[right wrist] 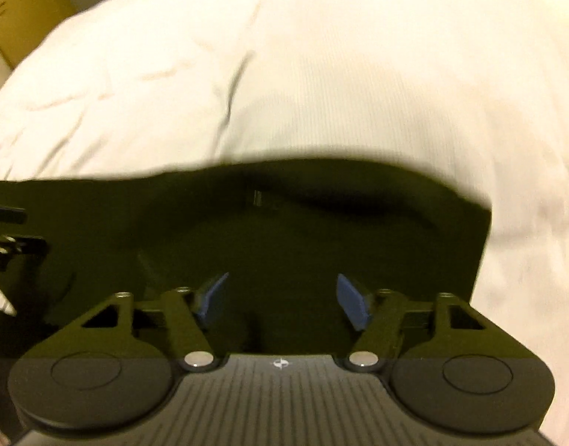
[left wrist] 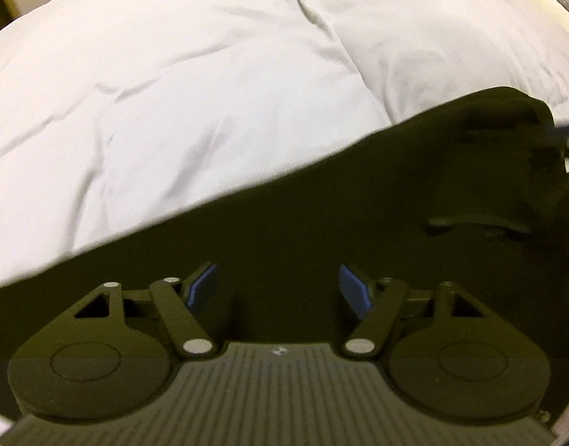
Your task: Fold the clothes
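Left wrist, smooth dark garment, rumpled white bedding

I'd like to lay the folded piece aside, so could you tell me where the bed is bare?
The white duvet lies bare beyond the dark garment's far edge, and right of it in the right wrist view. It is crowded over the garment, where both grippers sit.

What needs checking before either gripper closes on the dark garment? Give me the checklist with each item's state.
1. Left gripper jaws apart: ok.
2. Right gripper jaws apart: ok.
3. Dark garment lies under both grippers, on the white bedding: ok.
4. Cloth actually between the blue pads: cannot tell, too dark.
5. Garment lies flat: not ok, it is bunched at one end.
6. Views sharp enough to pick an edge: not ok, blurred.
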Demonstrator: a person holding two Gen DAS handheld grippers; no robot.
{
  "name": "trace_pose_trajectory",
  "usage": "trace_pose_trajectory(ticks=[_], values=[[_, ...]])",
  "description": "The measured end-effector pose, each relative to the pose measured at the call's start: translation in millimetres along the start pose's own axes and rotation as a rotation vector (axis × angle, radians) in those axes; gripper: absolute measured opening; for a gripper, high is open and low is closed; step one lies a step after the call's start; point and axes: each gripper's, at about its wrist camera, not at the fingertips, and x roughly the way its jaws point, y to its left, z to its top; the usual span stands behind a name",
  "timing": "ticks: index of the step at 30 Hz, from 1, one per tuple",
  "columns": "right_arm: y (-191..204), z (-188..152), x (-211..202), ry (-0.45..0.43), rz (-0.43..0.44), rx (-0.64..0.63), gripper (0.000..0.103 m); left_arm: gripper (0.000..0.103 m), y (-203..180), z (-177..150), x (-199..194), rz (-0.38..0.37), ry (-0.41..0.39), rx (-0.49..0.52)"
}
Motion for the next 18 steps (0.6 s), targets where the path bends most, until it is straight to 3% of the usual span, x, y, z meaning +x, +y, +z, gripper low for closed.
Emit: trace_pose_trajectory(ticks=[4,7,12,15,16,17,18], values=[[-5.8,31.4,12.0,-0.037,0.019,-0.179,0.058,0.065,16.6,22.0,18.0,-0.008,-0.035,0.102],[-8.6,45.3,28.4,-0.016,0.008,-0.336,0.057,0.064,29.6,30.7,32.7,-0.004,-0.032,0.200],[-12.2,52.3,60.8,0.092,0.014,-0.532,0.057,0.065,57.8,24.5,60.1,-0.038,0.065,0.325],[-10.6,51.5,77.8,0.136,0.026,-0.608,0.057,0.063,73.6,12.0,78.1,-0.063,0.126,0.337],[-10.6,51.7,80.3,0.142,0.037,-0.613,0.054,0.050,76.1,9.3,78.5,-0.078,0.118,0.329],[-9.5,52.4,80.9,0.144,0.045,-0.615,0.039,0.029,76.3,7.2,76.5,-0.086,0.106,0.323],[-7.8,52.0,79.9,0.143,0.049,-0.616,0.018,0.018,74.4,5.1,72.9,-0.077,0.093,0.321]])
